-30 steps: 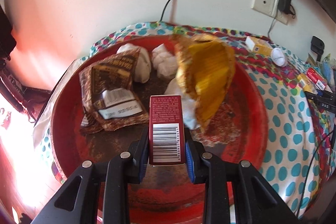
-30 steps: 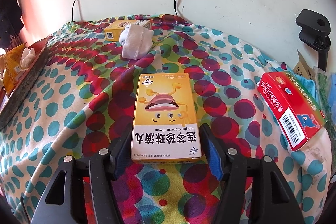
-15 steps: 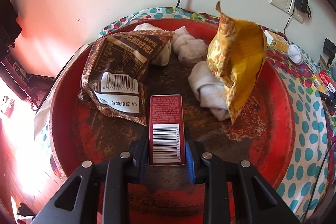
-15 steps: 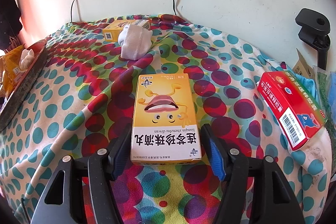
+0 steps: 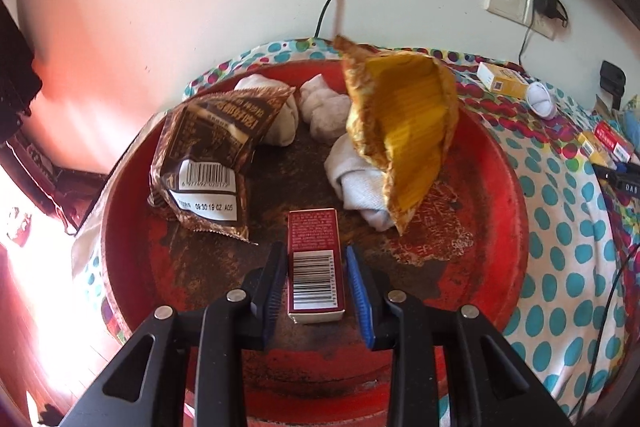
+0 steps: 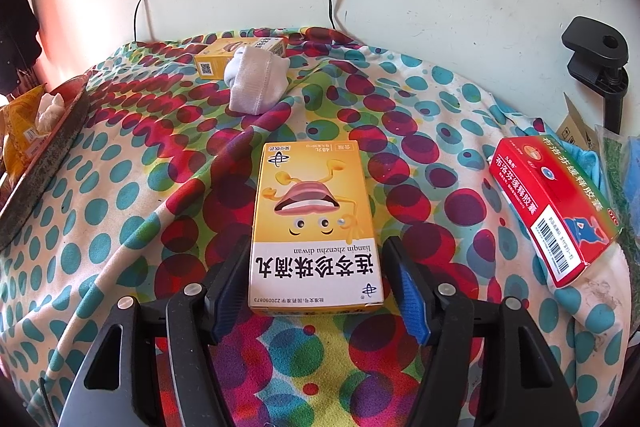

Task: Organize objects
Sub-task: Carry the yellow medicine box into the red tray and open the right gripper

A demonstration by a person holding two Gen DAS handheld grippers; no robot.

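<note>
A small dark red box (image 5: pixel 316 265) with a barcode lies on the floor of the round red tray (image 5: pixel 508 195). My left gripper (image 5: pixel 316 279) is open around it, with a gap on each side. The tray also holds a brown snack bag (image 5: pixel 212 159), a yellow snack bag (image 5: pixel 404 135) and rolled white socks (image 5: pixel 326 107). My right gripper (image 6: pixel 316 275) is open around a yellow medicine box (image 6: pixel 314 223) that lies flat on the dotted cloth (image 6: pixel 120 195).
A red medicine box (image 6: pixel 554 203) lies at the right. Another yellow box (image 6: pixel 214 61) and a rolled white sock (image 6: pixel 256 83) lie near the back wall. The tray's edge (image 6: pixel 36 163) shows at far left. Sockets and cables hang on the wall; a black clamp (image 6: pixel 600 59) stands right.
My left gripper has opened and the red box now lies free on the tray. The right gripper has opened slightly wider around the yellow box.
</note>
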